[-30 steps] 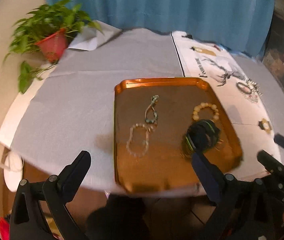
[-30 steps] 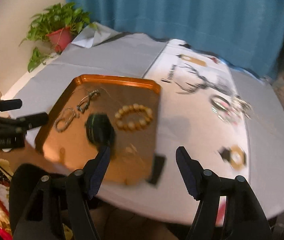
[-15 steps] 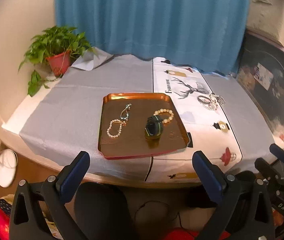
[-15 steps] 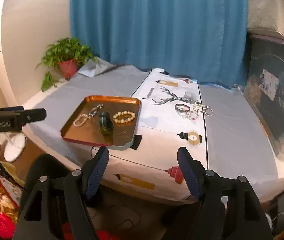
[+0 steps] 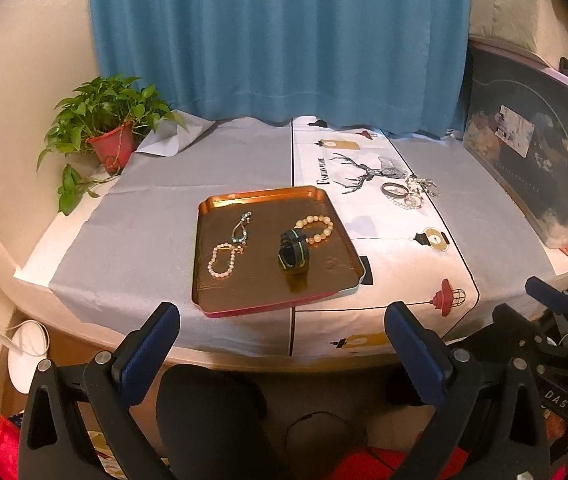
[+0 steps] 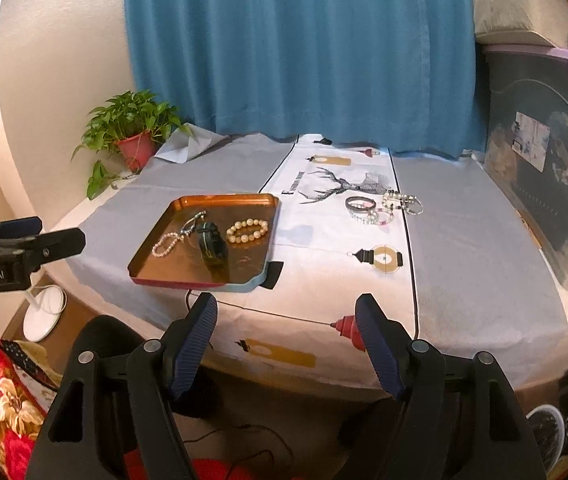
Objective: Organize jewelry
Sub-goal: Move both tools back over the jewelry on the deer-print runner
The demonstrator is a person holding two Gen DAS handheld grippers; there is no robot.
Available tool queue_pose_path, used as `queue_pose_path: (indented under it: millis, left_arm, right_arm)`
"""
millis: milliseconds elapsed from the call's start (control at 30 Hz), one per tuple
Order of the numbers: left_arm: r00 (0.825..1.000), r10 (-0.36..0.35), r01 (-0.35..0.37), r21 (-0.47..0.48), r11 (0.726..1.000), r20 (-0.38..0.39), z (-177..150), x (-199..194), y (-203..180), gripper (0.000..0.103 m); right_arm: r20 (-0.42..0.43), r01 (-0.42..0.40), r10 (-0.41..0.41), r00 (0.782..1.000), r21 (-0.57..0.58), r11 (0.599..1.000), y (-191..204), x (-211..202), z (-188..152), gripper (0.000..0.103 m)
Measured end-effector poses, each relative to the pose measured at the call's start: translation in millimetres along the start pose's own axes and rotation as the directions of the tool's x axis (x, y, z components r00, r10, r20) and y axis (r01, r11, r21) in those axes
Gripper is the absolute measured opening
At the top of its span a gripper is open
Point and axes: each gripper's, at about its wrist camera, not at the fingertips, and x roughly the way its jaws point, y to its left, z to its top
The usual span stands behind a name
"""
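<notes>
A copper tray (image 5: 220, 204) (image 6: 268, 202) lies near the table's front edge. In it are a cream bead bracelet (image 5: 315, 229) (image 6: 247, 231), a dark banded cuff (image 5: 292, 249) (image 6: 212, 244), a small pearl bracelet (image 5: 222, 260) (image 6: 166, 243) and a teal bead chain (image 5: 240, 229). More bangles and bracelets (image 5: 408, 193) (image 6: 381, 207) lie in a loose pile on the white runner, to the tray's far right. My left gripper (image 5: 282, 326) hangs open before the table edge, empty. My right gripper (image 6: 285, 320) is also open and empty, back from the table.
A potted plant (image 5: 110, 136) (image 6: 132, 130) stands at the far left corner by the blue curtain. A dark storage box (image 5: 531, 152) (image 6: 547, 184) lines the right side. A black chair seat (image 5: 208, 412) sits below the table edge.
Both grippers have pulled back and up from the tray, so the whole table now shows. The jewelry in the tray has stayed put. Both stay open.
</notes>
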Motion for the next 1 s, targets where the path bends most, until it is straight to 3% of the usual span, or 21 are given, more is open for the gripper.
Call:
queue_pose_path:
  millis: [333,533,767,1000]
  left_arm:
    - [1.0,0.003,-0.003,0.021,1.0,-0.016,11.0,10.3,-12.9,0.102]
    - [0.998,-0.031,0.032,0.014,0.999,-0.051,17.2,27.7,-20.9,0.102]
    - [0.993,-0.073,0.074,0.008,0.997,-0.095,38.9,61.0,-42.4,0.102]
    - [0.981,-0.122,0.134,0.073,0.988,-0.153,75.4,115.5,-83.7,0.102]
  right_arm:
    - [-0.001,0.01,-0.01,1.0,0.022,1.0,-8.5,8.5,0.6,0.072]
    - [-0.013,0.03,-0.029,0.999,0.047,0.998,-24.0,17.1,-0.9,0.072]
    - [-0.055,0.097,-0.092,0.994,0.106,0.99,-70.1,34.8,-2.5,0.072]
    - [-0.077,0.193,-0.185,0.98,0.111,0.975,-126.9,60.0,7.7,0.072]
